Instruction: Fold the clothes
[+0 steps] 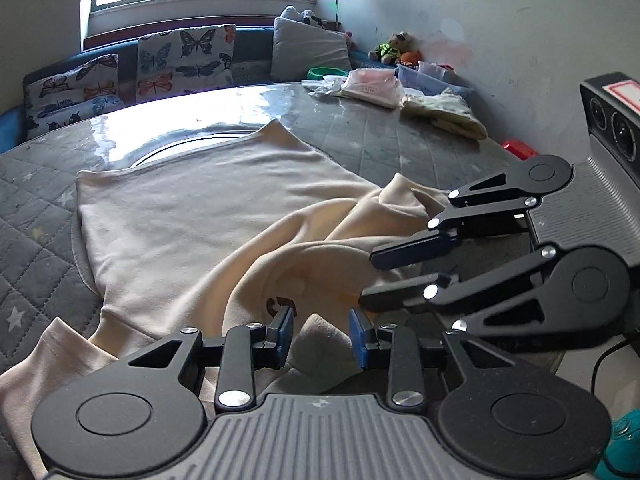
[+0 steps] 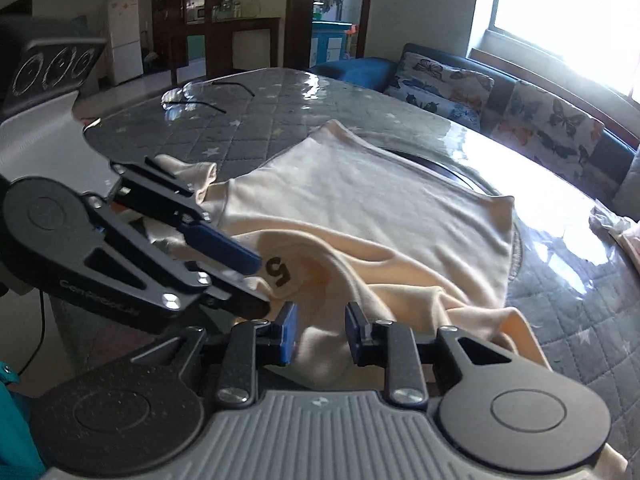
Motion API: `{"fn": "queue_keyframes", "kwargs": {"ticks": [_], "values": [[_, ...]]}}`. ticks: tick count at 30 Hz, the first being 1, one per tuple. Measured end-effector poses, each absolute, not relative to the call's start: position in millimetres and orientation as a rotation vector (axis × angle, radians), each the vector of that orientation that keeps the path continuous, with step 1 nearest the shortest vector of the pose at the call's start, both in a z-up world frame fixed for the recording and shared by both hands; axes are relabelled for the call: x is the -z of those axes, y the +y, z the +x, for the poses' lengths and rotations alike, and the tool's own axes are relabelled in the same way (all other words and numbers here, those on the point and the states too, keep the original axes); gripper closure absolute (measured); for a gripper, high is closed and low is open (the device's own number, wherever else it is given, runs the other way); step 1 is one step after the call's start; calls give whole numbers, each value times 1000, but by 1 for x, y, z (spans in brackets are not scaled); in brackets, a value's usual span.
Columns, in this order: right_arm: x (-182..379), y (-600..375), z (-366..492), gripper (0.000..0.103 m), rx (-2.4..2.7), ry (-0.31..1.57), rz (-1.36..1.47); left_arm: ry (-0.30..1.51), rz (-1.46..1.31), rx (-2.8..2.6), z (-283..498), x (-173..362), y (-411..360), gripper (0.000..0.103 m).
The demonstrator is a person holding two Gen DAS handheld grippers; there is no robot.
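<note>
Sunlight glared off the grey quilted, star-printed bench [image 1: 36,216], glossy under a clear cover. One cream shirt [image 1: 192,216], soft knit, lay half flat, its near part bunched into folds with a dark printed mark showing. Left gripper [image 1: 322,336] had its two blue-padded fingers [image 1: 285,334] spread, a hump of cloth sitting between them, unpinched. Right gripper [image 2: 320,332] matched it: two fingers [image 2: 289,332] spread, a fold of shirt lying in the gap. Two butterfly cushions [image 1: 184,60] lined the window seat.
</note>
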State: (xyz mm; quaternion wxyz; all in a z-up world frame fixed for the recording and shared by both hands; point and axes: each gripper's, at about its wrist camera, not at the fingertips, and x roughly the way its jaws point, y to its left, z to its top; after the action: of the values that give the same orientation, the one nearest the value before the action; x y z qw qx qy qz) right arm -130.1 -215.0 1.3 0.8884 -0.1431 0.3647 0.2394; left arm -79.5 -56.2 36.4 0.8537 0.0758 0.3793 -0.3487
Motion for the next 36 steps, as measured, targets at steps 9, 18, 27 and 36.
{"fn": "queue_keyframes", "kwargs": {"ticks": [9, 18, 27, 36], "values": [[5, -208, -142, 91, -447, 766, -406, 768, 128, 761, -96, -41, -40, 91], [-8, -213, -162, 96, -459, 789, -456, 758, 111, 823, -119, -41, -19, 91], [-8, -197, -166, 85, -481, 745, -499, 756, 106, 819, -120, -42, -16, 88], [9, -195, -159, 96, -473, 776, -522, 689, 213, 826, -119, -44, -40, 82]]}}
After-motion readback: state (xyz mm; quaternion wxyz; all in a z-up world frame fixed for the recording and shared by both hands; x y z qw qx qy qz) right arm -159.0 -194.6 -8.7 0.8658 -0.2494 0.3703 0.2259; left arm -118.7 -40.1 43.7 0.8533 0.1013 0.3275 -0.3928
